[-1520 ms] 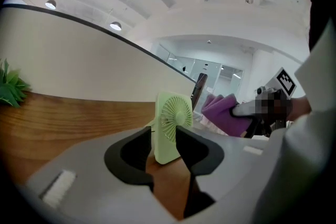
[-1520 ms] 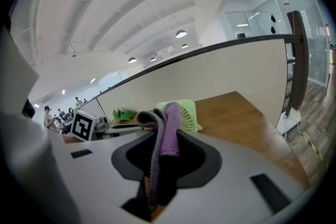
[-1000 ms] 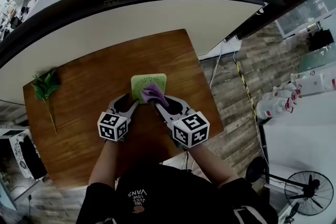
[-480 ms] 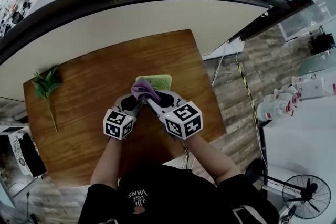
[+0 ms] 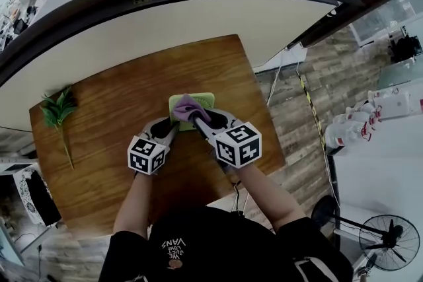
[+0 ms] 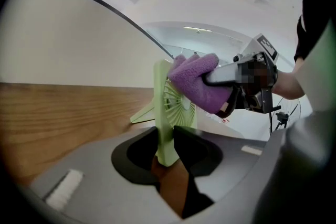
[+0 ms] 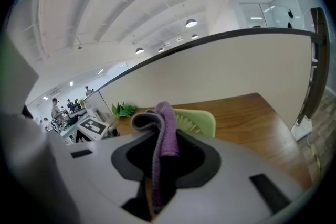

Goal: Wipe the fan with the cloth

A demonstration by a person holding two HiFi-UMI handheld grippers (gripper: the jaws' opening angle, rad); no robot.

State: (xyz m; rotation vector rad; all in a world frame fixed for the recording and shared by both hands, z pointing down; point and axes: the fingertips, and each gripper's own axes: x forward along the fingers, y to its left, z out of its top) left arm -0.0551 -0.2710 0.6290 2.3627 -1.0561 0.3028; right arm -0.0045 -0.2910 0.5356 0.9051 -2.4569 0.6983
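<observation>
A small light-green fan (image 5: 203,100) stands upright on the wooden table (image 5: 112,109). In the left gripper view the fan (image 6: 165,113) has its lower edge between the jaws of my left gripper (image 6: 167,152), which are closing and touch it on both sides. My right gripper (image 5: 197,121) is shut on a purple cloth (image 5: 188,109). The cloth (image 6: 197,81) rests against the top of the fan's grille. In the right gripper view the cloth (image 7: 165,134) hangs folded between the jaws of my right gripper (image 7: 160,165), and the fan (image 7: 202,122) shows just behind it.
A green plant sprig (image 5: 56,109) lies at the table's far left. A curved white partition with a dark rim (image 5: 198,10) runs along the table's far side. The table's right edge (image 5: 264,115) drops to a plank floor. A pedestal fan (image 5: 390,241) stands on that floor.
The right gripper swept the cloth left over the fan's top, then back toward its middle. The left gripper's jaws have drawn in around the fan's lower edge.
</observation>
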